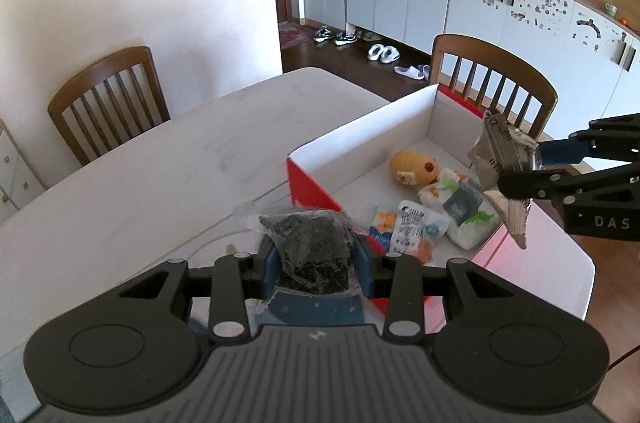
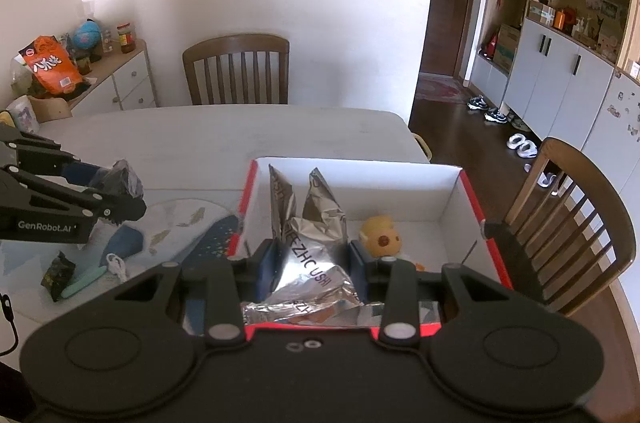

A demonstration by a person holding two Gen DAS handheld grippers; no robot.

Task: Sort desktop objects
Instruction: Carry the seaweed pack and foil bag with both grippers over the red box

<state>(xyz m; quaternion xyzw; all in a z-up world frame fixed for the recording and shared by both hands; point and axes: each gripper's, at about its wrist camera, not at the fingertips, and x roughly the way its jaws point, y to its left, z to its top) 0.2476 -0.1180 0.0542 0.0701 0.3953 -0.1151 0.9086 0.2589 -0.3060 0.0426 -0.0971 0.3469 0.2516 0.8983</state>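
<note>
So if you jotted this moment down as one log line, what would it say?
left gripper: shut on dark packet | right gripper: shut on foil bag above box | box: toy, snack packs

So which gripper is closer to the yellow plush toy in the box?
Right. The right gripper holds a foil bag over the box beside the toy; the left gripper is outside it.

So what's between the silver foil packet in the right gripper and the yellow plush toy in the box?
Nothing: in the right wrist view the silver foil packet hangs above the box, with only bare white floor before the yellow plush toy.

"GenRobot.AI" on left hand-held gripper (image 2: 120, 201); "ZHC USHI" on foil packet (image 2: 310, 255).
</note>
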